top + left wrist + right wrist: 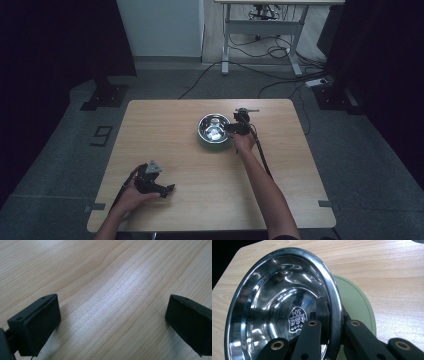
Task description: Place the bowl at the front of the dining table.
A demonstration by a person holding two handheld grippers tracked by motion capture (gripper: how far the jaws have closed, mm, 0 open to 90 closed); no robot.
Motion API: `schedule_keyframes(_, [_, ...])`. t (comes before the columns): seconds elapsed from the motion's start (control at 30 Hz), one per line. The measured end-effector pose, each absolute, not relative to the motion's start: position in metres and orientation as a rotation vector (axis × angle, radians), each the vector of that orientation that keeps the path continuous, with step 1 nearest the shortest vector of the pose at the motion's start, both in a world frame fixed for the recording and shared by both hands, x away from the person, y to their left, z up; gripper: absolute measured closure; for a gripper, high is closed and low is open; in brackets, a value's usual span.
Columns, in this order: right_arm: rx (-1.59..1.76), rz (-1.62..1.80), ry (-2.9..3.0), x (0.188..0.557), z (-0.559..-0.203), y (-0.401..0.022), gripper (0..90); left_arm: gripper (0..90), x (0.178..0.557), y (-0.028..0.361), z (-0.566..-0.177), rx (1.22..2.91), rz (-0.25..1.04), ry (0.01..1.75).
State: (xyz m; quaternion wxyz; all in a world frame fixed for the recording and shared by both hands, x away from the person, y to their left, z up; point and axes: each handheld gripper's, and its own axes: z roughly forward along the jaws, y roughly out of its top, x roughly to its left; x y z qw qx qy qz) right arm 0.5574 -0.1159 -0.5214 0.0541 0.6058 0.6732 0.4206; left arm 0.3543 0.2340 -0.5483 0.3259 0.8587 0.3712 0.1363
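Observation:
A shiny steel bowl (213,127) stands on the table's far middle, over a pale green round piece (216,145). My right gripper (231,128) is shut on the bowl's right rim. In the right gripper view one finger (322,307) is inside the steel bowl (274,302) and the other is outside, so the right gripper (334,313) clamps the rim, with the green piece (357,305) behind. A stamped mark shows on the bowl's bottom. My left gripper (167,189) rests near the front left of the wooden table (165,130). This left gripper (112,303) is open over bare wood.
The table stands on grey carpet. A white desk frame (260,30), loose cables (260,75) and a power strip (319,81) lie beyond the far edge. Dark curtain stands (102,95) flank both sides. Bare wood lies between the two grippers.

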Motion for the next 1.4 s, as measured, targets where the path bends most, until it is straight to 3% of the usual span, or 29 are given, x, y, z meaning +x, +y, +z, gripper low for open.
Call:
schedule_keyframes(0.9, [1.891, 1.271, 1.997, 0.561, -0.537, -0.119, 86.1, 0.1, 0.354, 0.234, -0.548, 2.251, 0.358, 0.972])
schedule_keyframes(1.13, [1.871, 1.245, 2.008, 0.559, -0.537, -0.119, 82.5, 0.0, 0.354, 0.234, -0.548, 2.251, 0.358, 0.972])
schedule_keyframes(1.4, [1.861, 1.258, 2.019, 0.558, -0.538, -0.121, 71.0, 0.0, 0.354, 0.234, -0.548, 2.251, 0.358, 0.972])
